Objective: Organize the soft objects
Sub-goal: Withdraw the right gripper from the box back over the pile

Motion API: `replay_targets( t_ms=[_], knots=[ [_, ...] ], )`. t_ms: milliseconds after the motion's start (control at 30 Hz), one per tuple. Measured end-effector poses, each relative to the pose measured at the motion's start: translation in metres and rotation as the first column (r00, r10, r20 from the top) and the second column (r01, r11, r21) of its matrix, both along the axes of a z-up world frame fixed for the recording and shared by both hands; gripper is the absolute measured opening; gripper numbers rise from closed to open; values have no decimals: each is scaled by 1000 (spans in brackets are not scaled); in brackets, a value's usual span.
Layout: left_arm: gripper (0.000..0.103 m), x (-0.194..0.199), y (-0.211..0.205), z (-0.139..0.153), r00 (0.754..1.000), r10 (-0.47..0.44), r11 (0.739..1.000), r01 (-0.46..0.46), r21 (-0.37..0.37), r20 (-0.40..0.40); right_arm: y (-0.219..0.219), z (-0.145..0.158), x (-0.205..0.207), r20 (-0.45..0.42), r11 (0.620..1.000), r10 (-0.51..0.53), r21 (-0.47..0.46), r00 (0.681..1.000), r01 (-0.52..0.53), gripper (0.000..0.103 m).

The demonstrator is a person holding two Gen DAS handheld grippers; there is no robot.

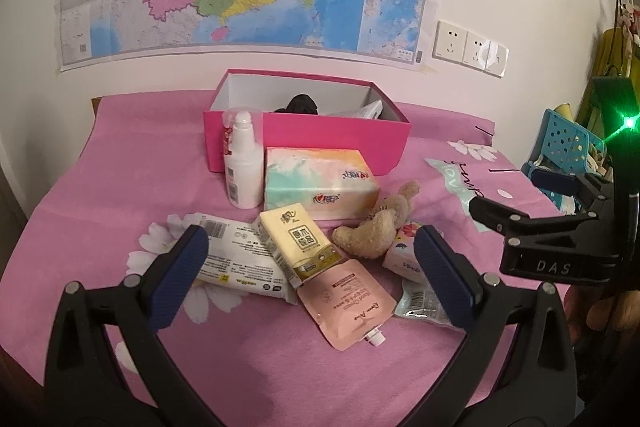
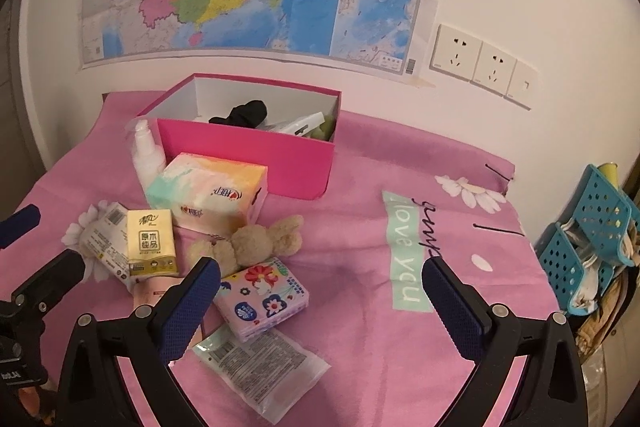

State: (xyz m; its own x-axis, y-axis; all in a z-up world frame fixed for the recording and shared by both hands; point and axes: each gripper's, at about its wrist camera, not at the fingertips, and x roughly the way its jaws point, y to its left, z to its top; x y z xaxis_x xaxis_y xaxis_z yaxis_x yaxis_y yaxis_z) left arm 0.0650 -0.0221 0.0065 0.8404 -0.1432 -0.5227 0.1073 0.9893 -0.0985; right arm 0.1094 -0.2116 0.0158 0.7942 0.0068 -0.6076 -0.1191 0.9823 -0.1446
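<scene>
Left to right on pink bedsheet (image 2: 360, 307): white wipes pack (image 1: 236, 255), yellow tissue pack (image 1: 298, 241), beige plush toy (image 1: 374, 229), floral tissue pack (image 2: 264, 297), all near front edge, unsorted. Open pink cardboard box (image 1: 320, 141) at back edge holds black cloth (image 1: 300, 103). Most remains. Left tool (image 1: 312, 279), right tool (image 2: 320, 303): both wide apart, empty, touching nothing.

"love you" on pink sheet (image 2: 407, 251); "DAS" on right gripper (image 1: 553, 266)

Beige plush toy (image 1: 378, 227) beside tissue pack (image 1: 320, 183)
</scene>
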Motion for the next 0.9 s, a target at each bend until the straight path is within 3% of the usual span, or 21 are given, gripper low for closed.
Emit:
replay_targets(
  t_ms=[200,500,667,900],
  knots=[
    [103,-9,-1,-5,1000,-22,1000,22,18,-2,-13,-12,-16,-17,995,62,74,998,-61,103],
    [103,-13,-6,-38,995,-46,998,50,35,-93,-39,-46,-33,-64,970,140,211,988,-124,102],
    [103,-23,-17,-51,984,-123,992,126,20,-126,-39,-63,-34,-106,957,188,243,977,-158,102],
    [103,-23,-29,-53,967,-234,972,235,4,-102,-37,-81,-32,-156,935,275,272,949,-227,102]
  ],
)
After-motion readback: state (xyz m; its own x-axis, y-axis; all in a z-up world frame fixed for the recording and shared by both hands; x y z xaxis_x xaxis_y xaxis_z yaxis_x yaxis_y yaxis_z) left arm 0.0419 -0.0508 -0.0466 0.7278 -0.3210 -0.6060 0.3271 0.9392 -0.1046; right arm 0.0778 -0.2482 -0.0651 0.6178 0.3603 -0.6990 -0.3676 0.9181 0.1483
